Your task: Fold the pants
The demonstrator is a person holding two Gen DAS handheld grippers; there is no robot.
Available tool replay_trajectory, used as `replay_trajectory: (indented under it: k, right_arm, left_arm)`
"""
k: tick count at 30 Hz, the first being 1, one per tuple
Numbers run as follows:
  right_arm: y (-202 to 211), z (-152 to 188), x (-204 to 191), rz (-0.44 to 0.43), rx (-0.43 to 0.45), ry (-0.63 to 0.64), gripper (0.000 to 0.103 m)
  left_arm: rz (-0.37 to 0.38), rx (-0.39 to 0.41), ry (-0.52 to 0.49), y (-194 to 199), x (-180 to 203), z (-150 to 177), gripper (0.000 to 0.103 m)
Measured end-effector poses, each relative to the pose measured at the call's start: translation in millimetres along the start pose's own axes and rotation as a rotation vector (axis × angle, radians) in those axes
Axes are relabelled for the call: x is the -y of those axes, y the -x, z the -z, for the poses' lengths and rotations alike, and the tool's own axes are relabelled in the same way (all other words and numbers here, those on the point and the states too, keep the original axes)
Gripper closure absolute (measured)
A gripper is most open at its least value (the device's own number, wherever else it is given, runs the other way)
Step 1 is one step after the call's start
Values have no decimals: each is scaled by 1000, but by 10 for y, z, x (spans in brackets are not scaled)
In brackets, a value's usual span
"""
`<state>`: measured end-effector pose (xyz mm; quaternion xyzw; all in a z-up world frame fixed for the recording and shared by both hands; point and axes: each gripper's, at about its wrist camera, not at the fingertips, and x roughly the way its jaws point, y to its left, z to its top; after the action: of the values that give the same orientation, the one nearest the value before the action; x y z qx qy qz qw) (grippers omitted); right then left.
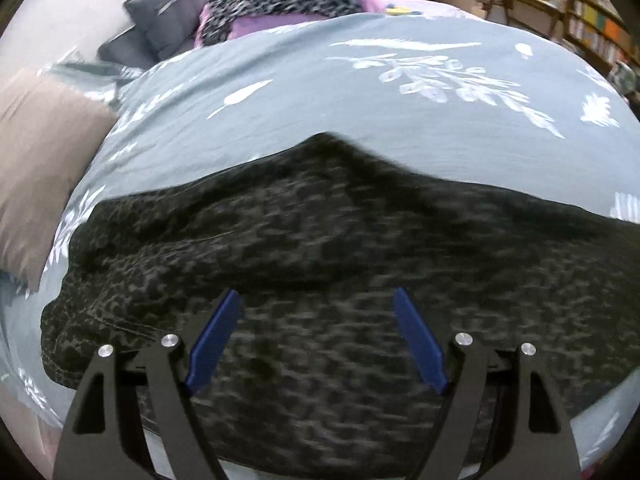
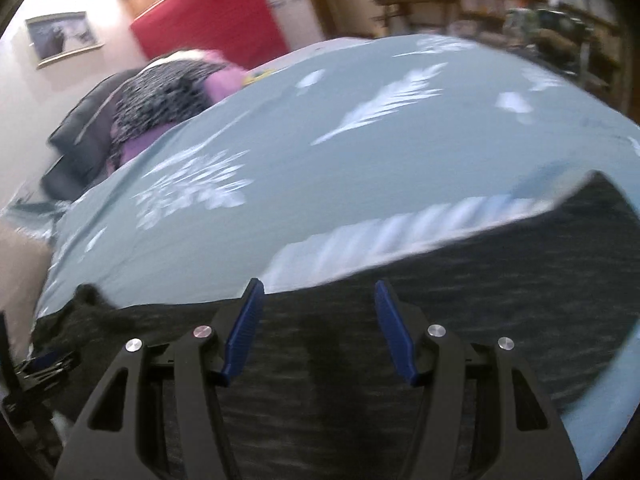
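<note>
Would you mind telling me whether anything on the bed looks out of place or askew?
The dark pants lie bunched and rumpled on the leaf-print bedspread, not yet folded flat. Otherwise nothing stands out.

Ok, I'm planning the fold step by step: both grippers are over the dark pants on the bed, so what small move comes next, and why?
Probably lower the left gripper onto the pants and close on the fabric. Both it and the right gripper are open with nothing between the pads, and the pants lie spread across the grey leaf-print bedding, so no fold can start until an edge is gripped.
</note>
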<state>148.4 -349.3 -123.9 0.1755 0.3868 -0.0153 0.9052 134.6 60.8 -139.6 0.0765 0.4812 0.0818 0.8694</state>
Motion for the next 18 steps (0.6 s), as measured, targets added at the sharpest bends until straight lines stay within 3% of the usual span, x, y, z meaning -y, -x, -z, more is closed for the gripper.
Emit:
replay_trajectory:
  k: [4, 7, 10, 13, 18]
  right_arm:
    - [119, 6, 480, 104, 40, -43, 44]
    - [190, 5, 743, 183, 71, -32, 44]
    - [144, -40, 1039, 196, 66, -58, 44]
    - [133, -112, 1226, 240, 85, -65, 46]
    - [336, -214, 1581, 148, 151, -189, 45]
  left_arm:
    - [16, 25, -83, 103, 373, -44, 17]
    - [46, 41, -142, 152, 636, -44, 17]
    - [85, 24, -185, 109, 844, -37, 17]
    - [74, -3, -196, 43, 952, -53, 17]
    - [61, 4, -209, 58, 1051, -101, 17]
